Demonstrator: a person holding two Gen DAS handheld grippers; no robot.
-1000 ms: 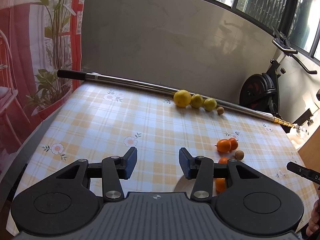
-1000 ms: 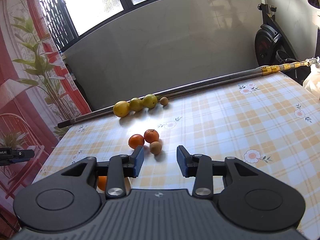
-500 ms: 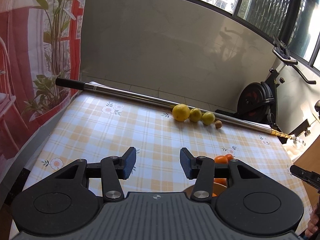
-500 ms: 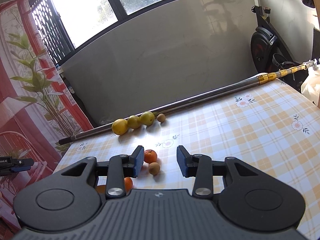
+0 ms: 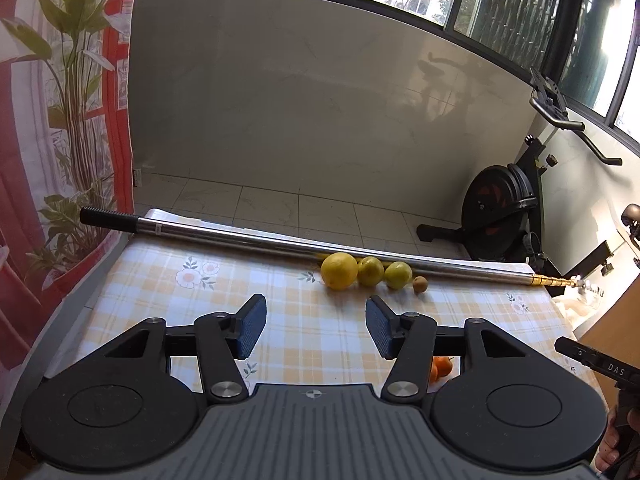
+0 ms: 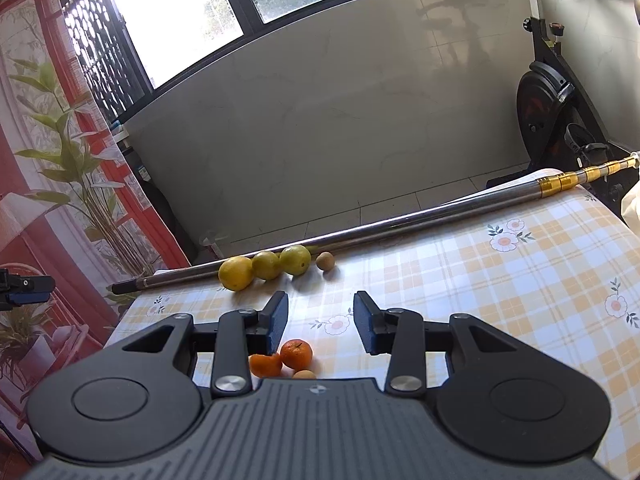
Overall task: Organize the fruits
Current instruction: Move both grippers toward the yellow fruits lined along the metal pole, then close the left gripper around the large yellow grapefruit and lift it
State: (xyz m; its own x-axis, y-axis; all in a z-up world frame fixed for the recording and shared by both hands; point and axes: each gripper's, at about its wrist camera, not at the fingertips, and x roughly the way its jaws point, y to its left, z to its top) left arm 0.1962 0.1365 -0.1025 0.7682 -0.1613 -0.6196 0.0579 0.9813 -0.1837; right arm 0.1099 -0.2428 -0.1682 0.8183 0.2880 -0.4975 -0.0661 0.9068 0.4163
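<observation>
Three yellow citrus fruits (image 5: 339,270) (image 6: 236,273) and a small brown fruit (image 5: 419,283) (image 6: 325,260) lie in a row against a metal pole (image 5: 280,242) (image 6: 400,222) at the table's far edge. Two orange tangerines (image 6: 296,353) and a small brown fruit (image 6: 305,374) lie just under my right gripper (image 6: 320,322). One tangerine (image 5: 442,366) shows behind my left gripper's right finger. My left gripper (image 5: 316,326) is open and empty, held above the table. My right gripper is open and empty too.
The table has a yellow checked cloth (image 5: 200,300) (image 6: 520,280). An exercise bike (image 5: 500,216) (image 6: 552,112) stands beyond the table's right end. A red plant banner (image 5: 60,120) hangs at the left. The other gripper's tip (image 5: 592,364) shows at the right.
Both grippers have drawn back and tilted upward from the table. The orange fruits have slid down under the gripper bodies in both views. The jaws stay open.
</observation>
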